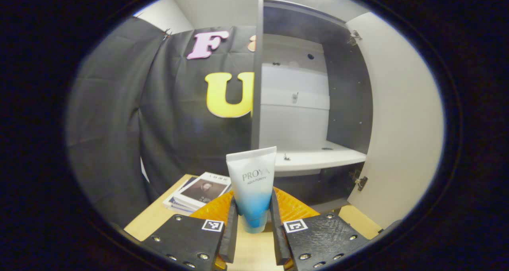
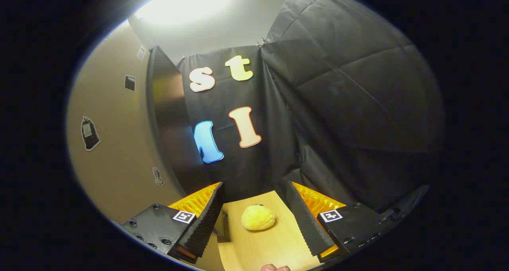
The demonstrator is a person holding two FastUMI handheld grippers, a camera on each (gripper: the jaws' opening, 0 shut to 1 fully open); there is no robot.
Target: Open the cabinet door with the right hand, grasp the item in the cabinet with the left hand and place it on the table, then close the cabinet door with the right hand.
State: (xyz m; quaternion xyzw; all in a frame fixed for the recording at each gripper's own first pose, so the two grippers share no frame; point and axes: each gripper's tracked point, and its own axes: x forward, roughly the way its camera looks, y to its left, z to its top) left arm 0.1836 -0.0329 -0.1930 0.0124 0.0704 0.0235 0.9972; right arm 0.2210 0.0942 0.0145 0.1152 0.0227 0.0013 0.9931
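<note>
Left gripper (image 1: 254,223): in the left gripper view I have it clenched on the tube (image 1: 251,185), a finger pressing each side of the lower blue part.
Tube: upright between my fingers, flat crimped end up, cap end down, out of the cabinet and over the tabletop (image 1: 254,251); I cannot tell whether it touches the wood.
Cabinet (image 1: 310,104): straight ahead of me, its white shelf (image 1: 322,157) bare where I can see it.
Door (image 1: 397,120): swung open to the right of the cabinet, hinges showing along its inner edge.
Magazines (image 1: 199,193): a small stack lying flat on the tabletop, left of the tube, near the cloth wall.
Right gripper (image 2: 254,219): in the right gripper view I see it released, fingers wide apart, nothing between them.
Yellow toy (image 2: 258,217): a soft round lump on the tabletop, lying ahead between my spread fingers and touching neither.
Door in this view: a pale panel with stickers on my left.
Fingertip (image 2: 274,268): a bit of a person's hand at the bottom edge.
</note>
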